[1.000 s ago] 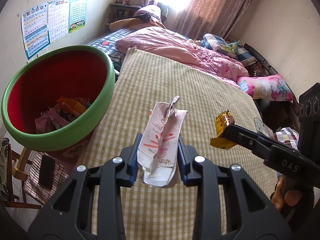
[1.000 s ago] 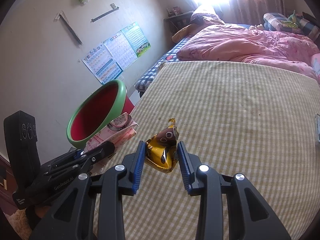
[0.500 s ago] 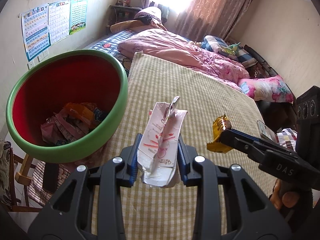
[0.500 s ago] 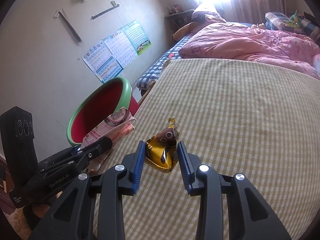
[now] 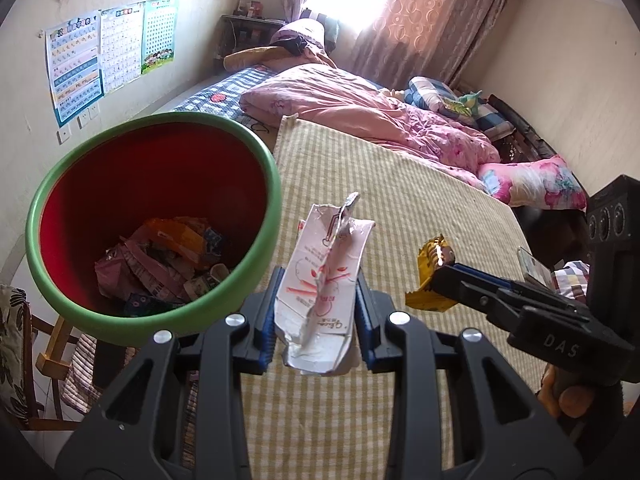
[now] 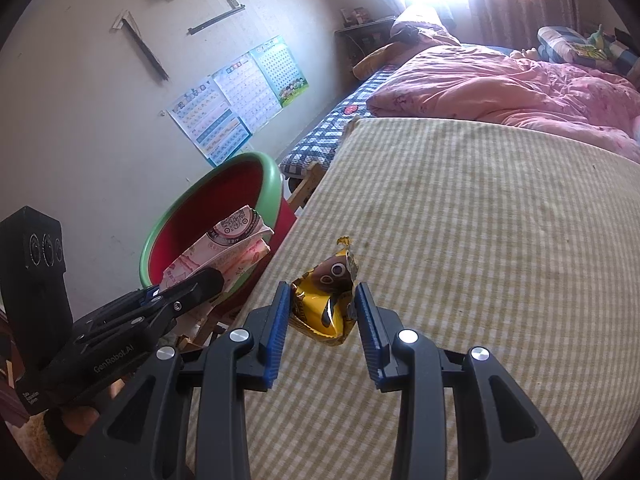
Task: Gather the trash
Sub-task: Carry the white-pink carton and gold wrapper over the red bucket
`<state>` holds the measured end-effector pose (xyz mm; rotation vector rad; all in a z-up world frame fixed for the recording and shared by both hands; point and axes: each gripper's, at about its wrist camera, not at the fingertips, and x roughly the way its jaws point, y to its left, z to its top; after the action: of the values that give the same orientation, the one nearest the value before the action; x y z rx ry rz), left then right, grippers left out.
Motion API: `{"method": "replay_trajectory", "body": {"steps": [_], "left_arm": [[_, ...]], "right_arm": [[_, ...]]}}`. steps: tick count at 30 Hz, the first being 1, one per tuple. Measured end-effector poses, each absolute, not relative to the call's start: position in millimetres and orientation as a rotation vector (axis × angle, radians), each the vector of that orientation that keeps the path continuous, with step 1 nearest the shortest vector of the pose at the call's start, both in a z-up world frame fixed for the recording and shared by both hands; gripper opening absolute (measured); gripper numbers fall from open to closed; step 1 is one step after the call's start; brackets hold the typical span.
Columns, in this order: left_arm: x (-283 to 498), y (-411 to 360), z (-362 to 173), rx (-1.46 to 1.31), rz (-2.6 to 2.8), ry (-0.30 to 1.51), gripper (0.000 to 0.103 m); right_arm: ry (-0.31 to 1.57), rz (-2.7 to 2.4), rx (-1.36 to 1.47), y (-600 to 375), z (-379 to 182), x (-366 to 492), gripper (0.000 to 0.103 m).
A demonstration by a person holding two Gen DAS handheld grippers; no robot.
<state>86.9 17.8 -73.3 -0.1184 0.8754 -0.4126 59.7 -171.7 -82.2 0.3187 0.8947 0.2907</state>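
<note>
My left tool was pinching a torn white-and-pink carton, both pads bearing on its crumpled sides. My right tool was closed on a gold snack wrapper, with the left pad in plain contact; I could not confirm contact at the right pad.

Position, taken from the bin, a red tub with a green rim standing beside the bed: the carton was held just beside the rim on the bed side, not yet over the opening. The wrapper was further out over the bed's striped cover, near the bin but clear of it. Trash already lay in the bottom of the bin.

Risks noted:
- Released from here, the carton would likely strike the rim or land on the bed, since it had not crossed the opening.
- The carton was crushed and torn; a light squeeze could let it slide downward out of the pads.
- The two tools were close together; both heading for the bin at once could bring them into collision.
- The foil wrapper was slick and light and could drift wide when dropped.

Limits of inspection: the bin's base and footing were hidden, print on the carton was unreadable, and the carton's lower edge was partly masked by the tool.
</note>
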Motion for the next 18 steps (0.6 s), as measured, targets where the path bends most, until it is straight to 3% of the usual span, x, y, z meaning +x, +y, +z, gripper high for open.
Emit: {"method": "replay_trajectory", "body": {"steps": [18], "left_arm": [[97, 55, -66, -0.139, -0.407, 0.849, 0.031]], "right_arm": [[0.89, 0.313, 0.303, -137, -78, 75, 0.034]]}}
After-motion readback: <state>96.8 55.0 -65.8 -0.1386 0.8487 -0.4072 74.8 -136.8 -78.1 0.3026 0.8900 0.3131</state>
